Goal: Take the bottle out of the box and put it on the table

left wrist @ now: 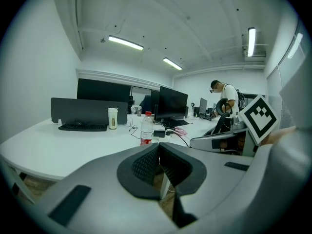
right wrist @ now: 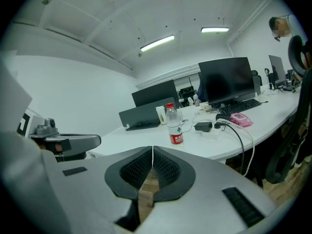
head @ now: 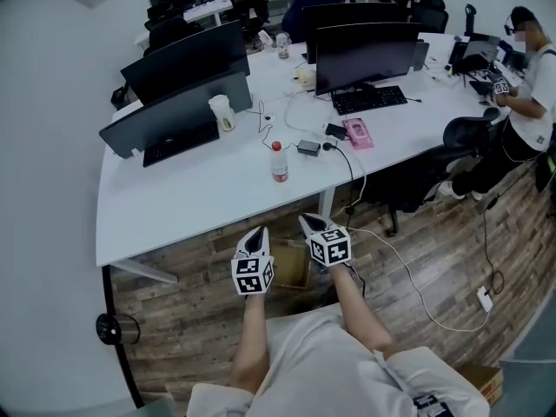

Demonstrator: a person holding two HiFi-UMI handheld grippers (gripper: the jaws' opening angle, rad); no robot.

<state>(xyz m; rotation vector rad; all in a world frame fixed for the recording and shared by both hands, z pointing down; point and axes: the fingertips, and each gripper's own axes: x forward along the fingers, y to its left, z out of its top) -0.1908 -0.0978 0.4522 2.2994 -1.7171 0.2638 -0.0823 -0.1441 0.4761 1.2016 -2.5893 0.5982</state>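
The person's pale shirt (head: 330, 363) and two bare forearms fill the near edge of the head view, each hand holding one gripper low in front of the table's edge. The white table (head: 191, 198) is the largest thing, carrying dark monitors, two keyboards (head: 178, 144) and one pale cup (head: 222, 111). One cardboard box (head: 291, 268) sits on the wooden floor between the grippers, partly hidden. The left gripper (head: 257, 233) has its pads pressed together on nothing, and so does the right gripper (head: 308, 221). Each bears one cube of black-and-white squares, without words. The single bottle (head: 279, 163) stands upright on the table, well apart from both grippers. It has a red cap and a red label whose white print is too small to read.
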